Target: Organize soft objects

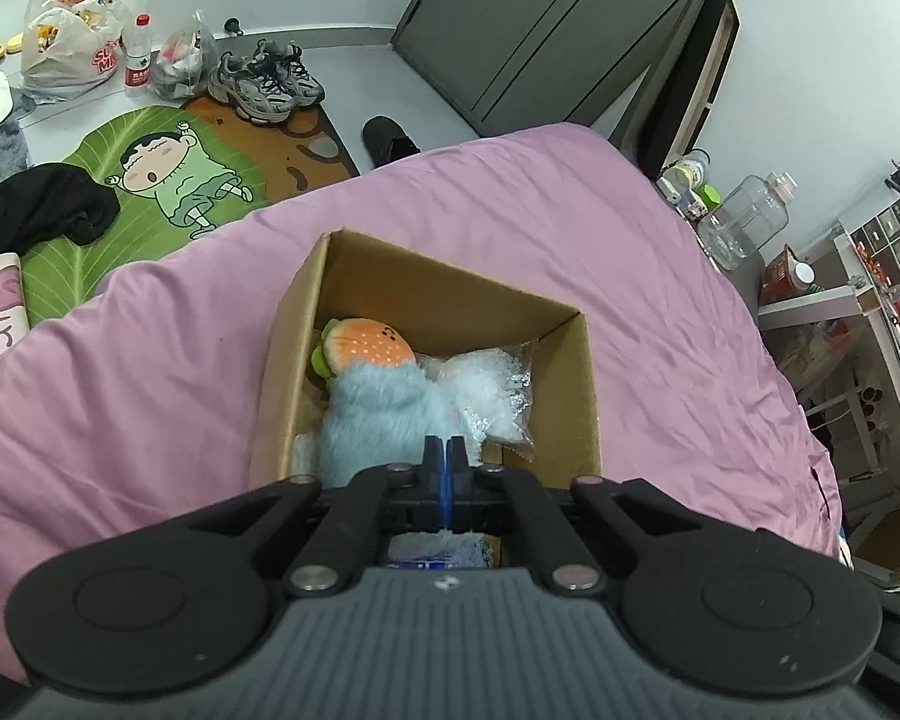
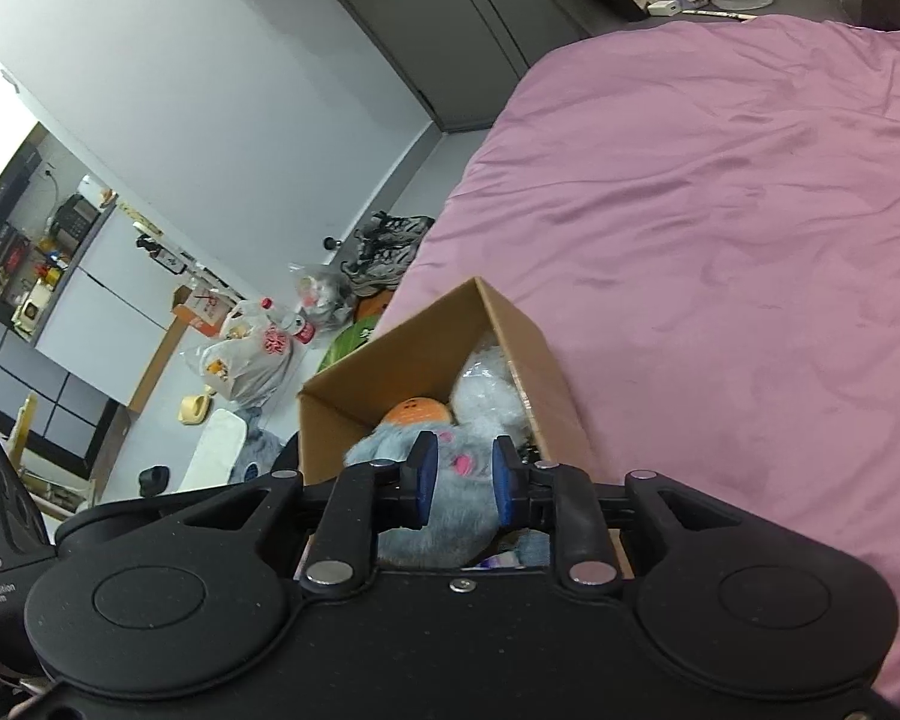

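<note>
An open cardboard box [image 1: 570, 378] stands on the pink bed. Inside lie a light blue furry plush [image 1: 372, 414], an orange burger-like plush [image 1: 369, 342] and a white soft item in clear plastic [image 1: 486, 390]. My left gripper [image 1: 444, 450] is shut and empty, just above the blue plush at the box's near edge. In the right wrist view the same box [image 2: 390, 354] holds the blue plush [image 2: 456, 480], the orange plush [image 2: 420, 411] and the white item [image 2: 486, 396]. My right gripper [image 2: 461, 468] is open, its fingers on either side of the blue plush.
The pink bedsheet [image 1: 570, 222] spreads around the box. On the floor beyond lie a green cartoon rug [image 1: 150, 180], sneakers [image 1: 264, 81], plastic bags [image 1: 66, 48], a bottle [image 1: 138, 54] and black clothing [image 1: 36, 210]. A dark wardrobe [image 1: 540, 18] and a cluttered shelf [image 1: 840, 300] stand beside the bed.
</note>
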`<state>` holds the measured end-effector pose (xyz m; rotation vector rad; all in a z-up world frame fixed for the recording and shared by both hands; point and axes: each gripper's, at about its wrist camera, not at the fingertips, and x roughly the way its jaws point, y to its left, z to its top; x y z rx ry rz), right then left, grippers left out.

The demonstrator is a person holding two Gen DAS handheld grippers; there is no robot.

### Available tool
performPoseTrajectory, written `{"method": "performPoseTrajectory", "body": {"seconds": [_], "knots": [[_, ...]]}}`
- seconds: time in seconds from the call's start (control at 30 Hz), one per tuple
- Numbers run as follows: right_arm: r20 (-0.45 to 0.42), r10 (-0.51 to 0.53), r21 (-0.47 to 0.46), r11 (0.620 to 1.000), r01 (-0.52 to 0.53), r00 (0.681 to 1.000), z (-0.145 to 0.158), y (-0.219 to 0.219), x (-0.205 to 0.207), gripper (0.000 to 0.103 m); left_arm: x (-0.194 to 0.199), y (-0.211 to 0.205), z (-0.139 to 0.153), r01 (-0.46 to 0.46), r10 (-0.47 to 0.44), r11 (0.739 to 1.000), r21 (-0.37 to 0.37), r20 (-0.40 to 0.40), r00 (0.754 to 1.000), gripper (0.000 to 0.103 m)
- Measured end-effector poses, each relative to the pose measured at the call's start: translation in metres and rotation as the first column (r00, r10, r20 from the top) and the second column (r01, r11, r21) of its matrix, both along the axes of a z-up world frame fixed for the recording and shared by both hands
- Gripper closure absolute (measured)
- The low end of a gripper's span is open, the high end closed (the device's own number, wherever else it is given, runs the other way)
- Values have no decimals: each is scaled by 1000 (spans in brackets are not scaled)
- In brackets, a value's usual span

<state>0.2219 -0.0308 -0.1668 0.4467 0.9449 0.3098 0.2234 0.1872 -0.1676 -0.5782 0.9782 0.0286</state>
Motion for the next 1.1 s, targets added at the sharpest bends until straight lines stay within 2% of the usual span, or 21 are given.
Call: {"method": "performPoseTrajectory", "body": {"seconds": [0.13, 0.23, 0.4, 0.47, 0.53, 0.57, 0.63, 0.67, 0.73, 0.8, 0.93, 1.1], "knots": [[10, -1, -5, 1000, 1, 1000, 5, -3, -2, 76, 0, -6, 6, 7, -6, 1000, 21, -6, 1000, 103], [24, -8, 0, 1000, 8, 1000, 13, -7, -4, 63, -3, -14, 19, 15, -15, 998, 62, 7, 1000, 100], [62, -12, -10, 1000, 12, 998, 32, -23, -14, 54, -9, -29, 44, 36, -39, 993, 111, 25, 999, 99], [81, -22, -35, 999, 25, 996, 41, -33, -20, 44, -12, -37, 52, 45, -48, 990, 136, 23, 999, 97], [110, -29, -126, 991, 43, 994, 52, -39, -25, 38, -15, -42, 59, 59, -62, 985, 164, 15, 998, 85], [120, -28, -134, 990, 44, 992, 55, -43, -27, 32, -16, -46, 62, 66, -69, 982, 179, 7, 998, 81], [124, -40, -115, 992, 54, 991, 63, -56, -32, 25, -21, -54, 71, 75, -78, 974, 215, 8, 997, 58], [128, -49, -115, 991, 64, 991, 66, -61, -35, 23, -25, -58, 76, 74, -80, 970, 231, 17, 997, 53], [144, -62, -123, 989, 80, 988, 73, -70, -41, 19, -33, -64, 86, 71, -83, 965, 254, 38, 996, 36], [147, -68, -113, 990, 85, 987, 78, -79, -46, 14, -41, -70, 95, 72, -89, 962, 263, 54, 995, 28], [161, -78, -115, 989, 98, 984, 89, -96, -62, 0, -53, -82, 108, 91, -116, 956, 277, 76, 990, 21], [178, -87, -113, 988, 108, 980, 102, -114, -76, 0, -70, -91, 117, 87, -115, 954, 287, 83, 990, 16]]}}
